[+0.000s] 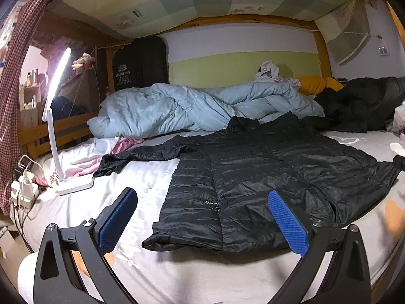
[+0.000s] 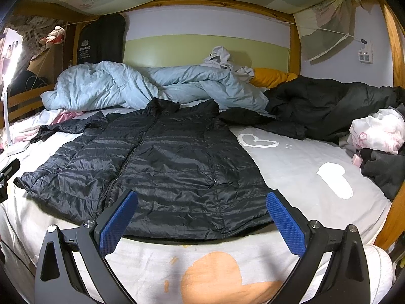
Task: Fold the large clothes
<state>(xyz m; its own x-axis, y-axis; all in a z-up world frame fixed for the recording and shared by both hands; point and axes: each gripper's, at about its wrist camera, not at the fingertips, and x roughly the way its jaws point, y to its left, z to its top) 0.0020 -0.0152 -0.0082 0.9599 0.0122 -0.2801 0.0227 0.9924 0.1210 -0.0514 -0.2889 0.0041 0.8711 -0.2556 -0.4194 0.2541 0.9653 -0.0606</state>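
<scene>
Black quilted jacket flat, front up, on bedsheet

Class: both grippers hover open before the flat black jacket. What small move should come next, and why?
Probably lower the left gripper onto the black jacket and grip its outstretched sleeve; the jacket lies flat and unfolded, and neither it nor the right gripper holds anything.

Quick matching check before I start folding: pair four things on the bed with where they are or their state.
Things:
1. black puffer jacket
2. light blue duvet
3. desk lamp
4. left gripper

States:
A. bunched up behind the jacket
B. open, holding nothing
C. spread flat, front up
D. lit, at the bed's left edge

Pairs: 1-C, 2-A, 3-D, 4-B
</scene>
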